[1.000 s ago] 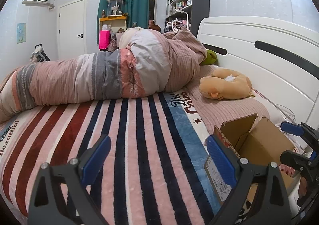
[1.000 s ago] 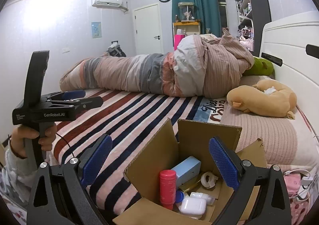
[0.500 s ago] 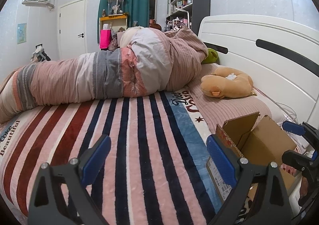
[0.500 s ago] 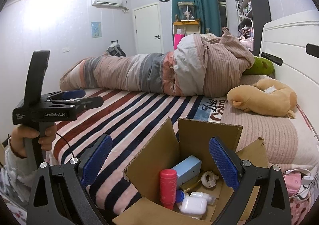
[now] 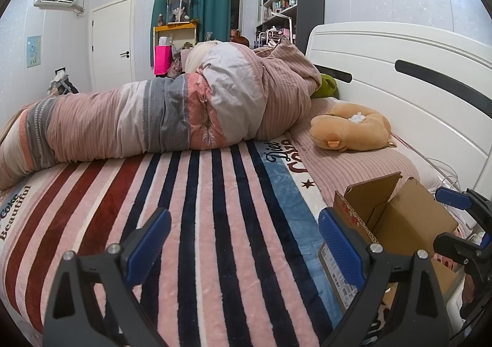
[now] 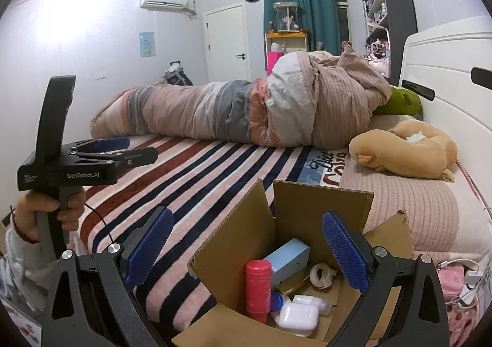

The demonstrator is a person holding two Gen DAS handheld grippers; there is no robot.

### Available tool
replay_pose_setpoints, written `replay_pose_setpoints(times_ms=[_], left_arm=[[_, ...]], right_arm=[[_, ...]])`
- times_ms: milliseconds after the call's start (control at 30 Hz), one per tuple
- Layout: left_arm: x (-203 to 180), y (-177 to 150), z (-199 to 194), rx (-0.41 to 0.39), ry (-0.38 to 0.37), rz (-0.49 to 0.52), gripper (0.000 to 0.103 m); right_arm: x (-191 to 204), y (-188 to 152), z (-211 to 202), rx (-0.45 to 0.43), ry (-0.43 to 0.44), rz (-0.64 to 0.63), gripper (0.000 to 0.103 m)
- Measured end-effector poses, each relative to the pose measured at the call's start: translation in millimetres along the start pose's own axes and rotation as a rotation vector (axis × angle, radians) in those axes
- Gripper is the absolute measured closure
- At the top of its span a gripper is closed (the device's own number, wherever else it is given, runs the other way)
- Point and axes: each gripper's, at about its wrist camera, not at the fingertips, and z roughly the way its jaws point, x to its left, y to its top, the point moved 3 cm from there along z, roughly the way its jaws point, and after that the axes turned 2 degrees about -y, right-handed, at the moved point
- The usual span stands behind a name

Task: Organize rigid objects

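An open cardboard box [image 6: 310, 208] stands on the striped bed near the pillow end. Inside lie a red bottle [image 6: 257, 288], a light blue box [image 6: 287, 258], a tape roll [image 6: 321, 274], a white earbud case [image 6: 297, 316] and other small items. My right gripper [image 6: 247, 250] is open and empty, just above and in front of the box. My left gripper [image 5: 244, 245] is open and empty over the striped blanket, left of the box [image 5: 399, 224]. The left gripper also shows in the right wrist view [image 6: 123, 148], held in a hand.
A rolled quilt [image 5: 160, 116] lies across the far side of the bed. An orange plush toy [image 5: 350, 130] sits on the pink pillow by the white headboard [image 5: 399, 92]. A green plush [image 6: 399, 102] lies behind. Cables and a pink item [image 6: 452, 281] lie right of the box.
My left gripper has shifted slightly left and back, so the box sits lower right in its view. The right gripper has barely moved.
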Motion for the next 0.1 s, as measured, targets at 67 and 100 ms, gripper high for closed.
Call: replay_pose_setpoints(times_ms=[67, 100], left_arm=[[0.4, -1.3, 1.0, 0.001, -0.002, -0.002, 0.007], [1.1, -1.8, 1.7, 0.003, -0.001, -0.002, 0.007]], right_arm=[[0.2, 0.1, -0.1, -0.001, 0.004, 0.003, 0.005], [0.0, 0.7, -0.4, -0.001, 0.002, 0.004, 0.005]])
